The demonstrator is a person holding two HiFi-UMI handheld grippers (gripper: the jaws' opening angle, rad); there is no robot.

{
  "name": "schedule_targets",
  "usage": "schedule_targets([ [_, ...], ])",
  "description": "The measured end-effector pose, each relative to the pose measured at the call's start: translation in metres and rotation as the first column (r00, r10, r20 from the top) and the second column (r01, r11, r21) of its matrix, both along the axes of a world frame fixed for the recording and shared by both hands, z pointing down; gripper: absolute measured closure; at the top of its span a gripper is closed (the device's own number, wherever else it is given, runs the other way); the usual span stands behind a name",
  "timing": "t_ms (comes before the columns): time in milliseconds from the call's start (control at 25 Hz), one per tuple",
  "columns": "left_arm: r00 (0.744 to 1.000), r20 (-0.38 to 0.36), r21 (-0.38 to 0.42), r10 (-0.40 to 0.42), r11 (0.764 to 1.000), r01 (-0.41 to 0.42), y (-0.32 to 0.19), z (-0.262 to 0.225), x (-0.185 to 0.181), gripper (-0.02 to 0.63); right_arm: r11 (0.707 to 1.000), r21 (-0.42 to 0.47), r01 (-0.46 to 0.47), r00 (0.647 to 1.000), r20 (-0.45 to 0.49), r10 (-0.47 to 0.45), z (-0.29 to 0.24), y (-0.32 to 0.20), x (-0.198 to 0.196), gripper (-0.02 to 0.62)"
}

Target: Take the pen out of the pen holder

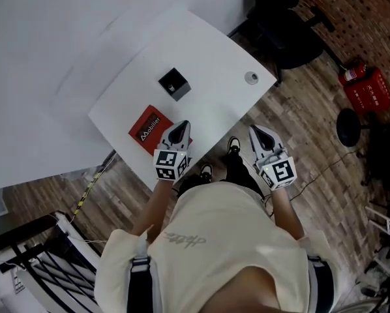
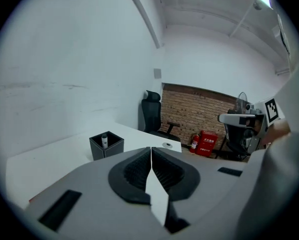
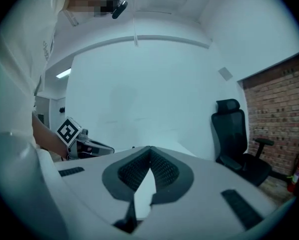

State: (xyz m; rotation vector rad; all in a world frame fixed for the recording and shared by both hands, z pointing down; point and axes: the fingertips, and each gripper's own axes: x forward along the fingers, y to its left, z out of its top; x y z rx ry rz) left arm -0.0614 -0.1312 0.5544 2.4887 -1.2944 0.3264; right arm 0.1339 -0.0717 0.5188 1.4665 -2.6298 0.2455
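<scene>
A black square pen holder [image 1: 174, 83] stands on the white table [image 1: 208, 51], and in the left gripper view the pen holder [image 2: 106, 146] shows a white-capped pen [image 2: 104, 140] standing inside it. My left gripper [image 1: 180, 131] is shut and empty, over the table's near edge above a red booklet [image 1: 149, 129], well short of the holder. My right gripper [image 1: 257, 134] is shut and empty, off the table's near right edge above the floor. In their own views the left gripper [image 2: 150, 149] and the right gripper [image 3: 150, 148] have their jaws together.
A round grommet [image 1: 251, 77] sits near the table's right corner. A black office chair [image 1: 286, 25] stands beyond the table, a red fire extinguisher box [image 1: 368, 90] at the right. Metal frames [image 1: 32, 253] lie on the wood floor at lower left.
</scene>
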Motion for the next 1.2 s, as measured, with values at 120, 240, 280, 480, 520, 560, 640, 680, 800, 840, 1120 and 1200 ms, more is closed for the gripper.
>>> schedule_targets([
  [120,0.996,0.014,0.006,-0.083,0.997,0.083,-0.018,-0.005,0.004,0.586,0.996,0.024,0.085,0.996,0.006,-0.085,-0.005,-0.041,0.009,0.588],
  [240,0.986,0.016,0.021,-0.164,0.986,0.164,-0.033,-0.014,0.008,0.586,0.989,0.022,0.147,0.989,0.013,-0.148,-0.004,-0.069,0.018,0.588],
  [280,0.982,0.017,0.025,-0.188,0.982,0.188,-0.037,-0.017,0.008,0.586,0.986,0.02,0.166,0.986,0.017,-0.166,-0.003,-0.076,0.02,0.588],
  [480,0.957,0.034,0.028,-0.289,0.957,0.288,-0.043,-0.024,0.003,0.586,0.96,-0.003,0.279,0.96,0.02,-0.279,0.008,-0.101,0.014,0.588],
  [520,0.95,0.031,0.023,-0.312,0.95,0.311,-0.042,-0.024,0.0,0.586,0.953,-0.014,0.303,0.953,0.019,-0.303,0.013,-0.104,0.011,0.588],
  [560,0.942,0.027,0.021,-0.335,0.942,0.334,-0.042,-0.024,-0.003,0.586,0.945,-0.023,0.326,0.945,0.019,-0.326,0.016,-0.106,0.007,0.588],
  [640,0.927,0.025,0.02,-0.373,0.928,0.373,-0.042,-0.024,-0.01,0.586,0.929,-0.034,0.368,0.93,0.024,-0.367,0.02,-0.109,-0.002,0.588],
  [680,0.921,0.026,0.018,-0.389,0.921,0.388,-0.041,-0.023,-0.014,0.586,0.922,-0.035,0.386,0.923,0.028,-0.385,0.021,-0.11,-0.007,0.588],
  [800,0.909,0.031,0.004,-0.415,0.91,0.415,-0.037,-0.019,-0.024,0.586,0.904,-0.038,0.426,0.904,0.038,-0.425,0.02,-0.115,-0.023,0.588],
  [840,0.908,0.032,0.002,-0.419,0.908,0.419,-0.037,-0.018,-0.027,0.586,0.899,-0.038,0.436,0.9,0.038,-0.435,0.02,-0.117,-0.028,0.588],
  [1120,0.907,0.006,0.02,-0.42,0.907,0.42,-0.042,-0.015,-0.056,0.586,0.887,-0.04,0.461,0.888,0.004,-0.461,0.014,-0.134,-0.07,0.588],
  [1200,0.916,-0.001,0.024,-0.401,0.916,0.401,-0.045,-0.014,-0.063,0.586,0.888,-0.033,0.459,0.888,-0.004,-0.46,0.008,-0.137,-0.084,0.588],
])
